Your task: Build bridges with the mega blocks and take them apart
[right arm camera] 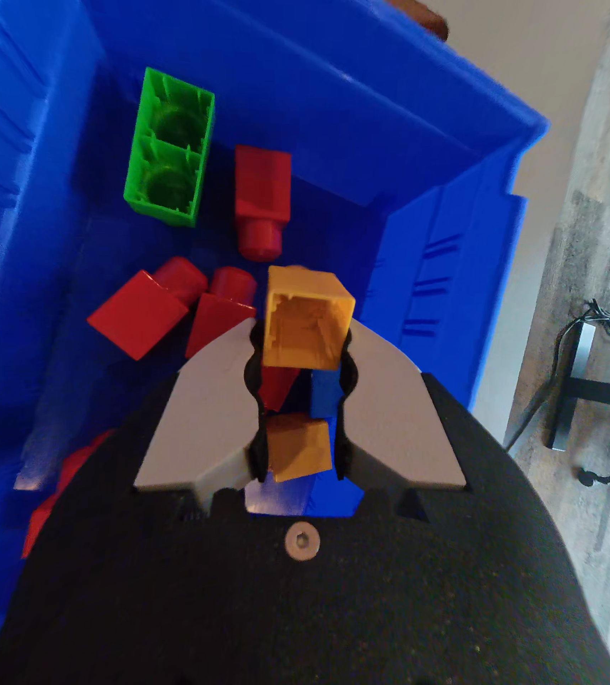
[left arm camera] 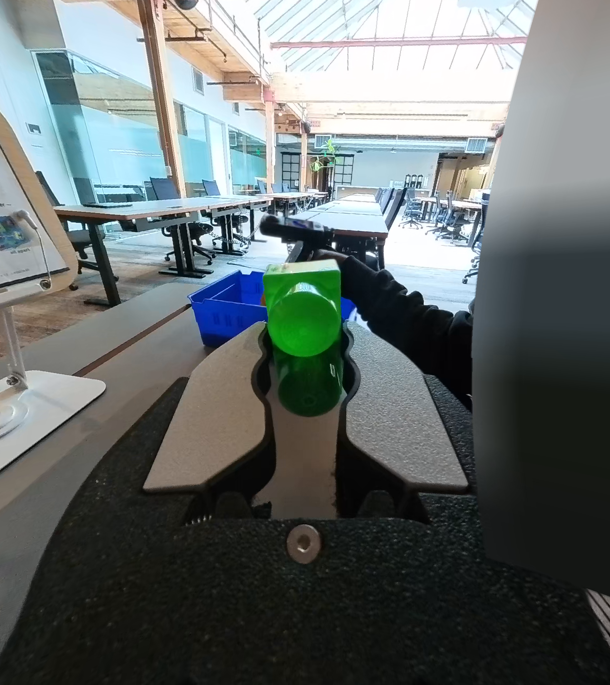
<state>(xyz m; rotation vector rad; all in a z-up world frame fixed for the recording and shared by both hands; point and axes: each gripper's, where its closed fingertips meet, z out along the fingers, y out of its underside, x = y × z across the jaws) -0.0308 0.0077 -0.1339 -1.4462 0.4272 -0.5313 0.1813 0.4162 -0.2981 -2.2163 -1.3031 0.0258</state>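
— Over the table point(left arm camera: 118, 370), what's the left gripper point(left arm camera: 305, 330) doing?
— Its fingers are clamped on a green block point(left arm camera: 301, 296), studs pointing back at the camera. It sits up off the table, just in front of the blue bin point(left arm camera: 218, 318).
— And the other one?
— Down inside the bin point(right arm camera: 333, 111). The right gripper point(right arm camera: 305, 333) is closed on an orange block point(right arm camera: 307, 322), hollow underside facing the lens, pinched between the tips.
— What else lies in there?
— A second green block point(right arm camera: 170, 148), two studs long, lies open side up near the far wall. A red block point(right arm camera: 262, 196) lies beside it, stud toward the gripper. Two more red blocks point(right arm camera: 140, 315) lie side by side left of the fingers, touching. Behind the jaws I see another orange piece point(right arm camera: 296, 444) and a blue one point(right arm camera: 325, 393); more red peeks out at lower left.
— Anything around the table?
— A sign stand point(left arm camera: 10, 259) on the left, and a dark sleeve point(left arm camera: 399, 315) reaching over the bin from the right
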